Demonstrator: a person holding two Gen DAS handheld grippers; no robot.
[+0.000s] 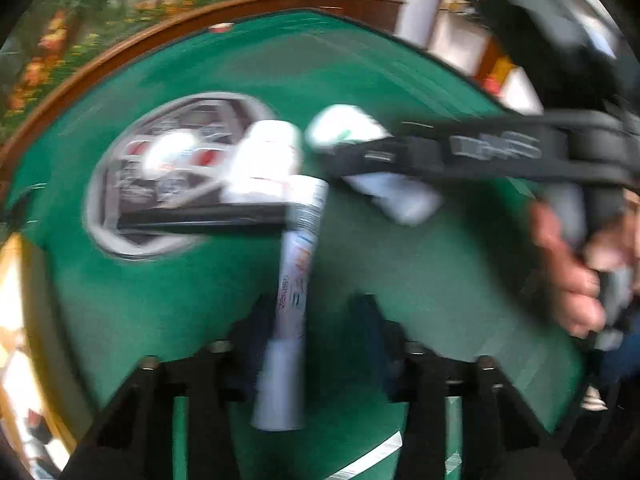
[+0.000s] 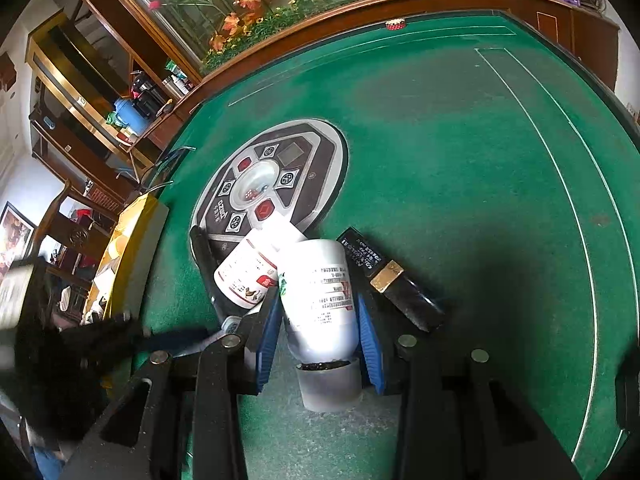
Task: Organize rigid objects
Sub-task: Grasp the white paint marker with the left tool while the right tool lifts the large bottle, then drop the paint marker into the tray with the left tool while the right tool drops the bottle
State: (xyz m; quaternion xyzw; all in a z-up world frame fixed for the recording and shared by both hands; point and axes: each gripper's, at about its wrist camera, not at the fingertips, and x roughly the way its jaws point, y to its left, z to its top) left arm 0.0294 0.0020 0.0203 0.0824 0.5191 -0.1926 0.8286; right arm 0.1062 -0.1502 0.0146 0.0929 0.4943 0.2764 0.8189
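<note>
Bottle (image 2: pixel 320 292) sits clamped in my right claw (image 2: pixel 320 344) beside the black box (image 2: pixel 390 276); left claw (image 1: pixel 316 344) pinches a marker (image 1: pixel 294 280) for grouping.

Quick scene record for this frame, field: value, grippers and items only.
surface: green felt table with round control panel
left gripper: white tube lies between its fingers, grip unclear from blur
right gripper: blue pads flank white bottle
beside bottle: red-label white bottle lying left, black box right
image quality: left wrist view motion-blurred
</note>
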